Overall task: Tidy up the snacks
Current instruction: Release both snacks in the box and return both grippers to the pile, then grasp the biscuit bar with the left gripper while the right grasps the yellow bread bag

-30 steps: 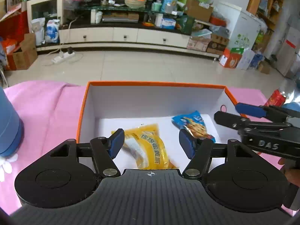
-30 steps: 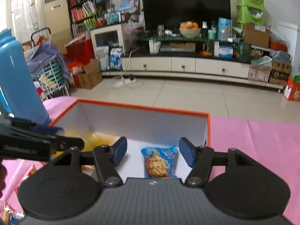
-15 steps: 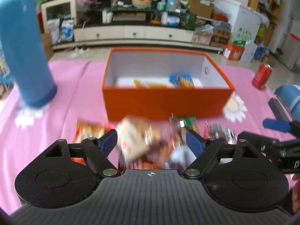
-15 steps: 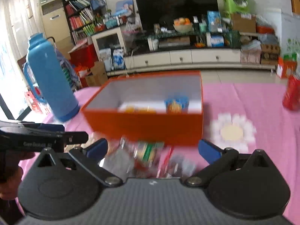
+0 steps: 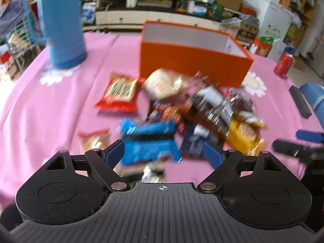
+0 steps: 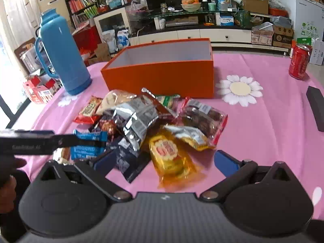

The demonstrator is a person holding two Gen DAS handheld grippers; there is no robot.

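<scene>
My left gripper (image 5: 165, 155) is opening over the blue packet (image 5: 148, 140) (nothing pinched); crowded wrappers risk a double grab.

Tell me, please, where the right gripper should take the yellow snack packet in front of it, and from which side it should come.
Probably across the middle of the yellow packet, coming from above. It lies flat on the pink cloth, long axis toward the camera, with both long edges free. The right gripper is open and already spans it. Its far end lies under another wrapper.
</scene>
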